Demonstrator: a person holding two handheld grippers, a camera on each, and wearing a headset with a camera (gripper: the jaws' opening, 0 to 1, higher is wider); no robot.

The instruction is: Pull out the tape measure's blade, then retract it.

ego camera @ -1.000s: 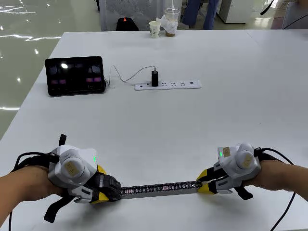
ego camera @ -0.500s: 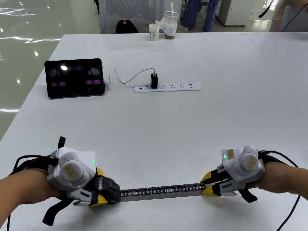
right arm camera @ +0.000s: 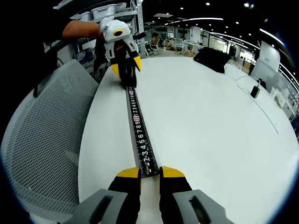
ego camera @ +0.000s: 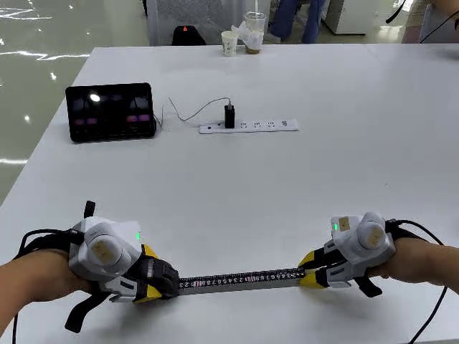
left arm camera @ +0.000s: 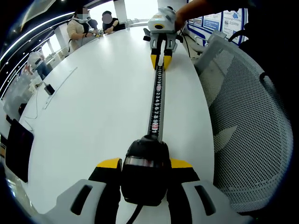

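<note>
The left tongs (ego camera: 155, 276) clamped the tape measure case (left arm camera: 145, 175). The right tongs (ego camera: 307, 269) pinched the blade (ego camera: 240, 279) end, stretched taut over the counter (ego camera: 287, 186).

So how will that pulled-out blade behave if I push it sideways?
The blade looks thin and runs straight between the case and the right gripper, so it probably bows or kinks sideways. Released, it likely snaps back toward the case.

A dark tablet (ego camera: 110, 112) stands on the white worktop (ego camera: 301, 179) beside a power strip (ego camera: 249, 126) with a black charger (ego camera: 229, 116). 2 cups (ego camera: 230, 43) sit at the far edge.
</note>
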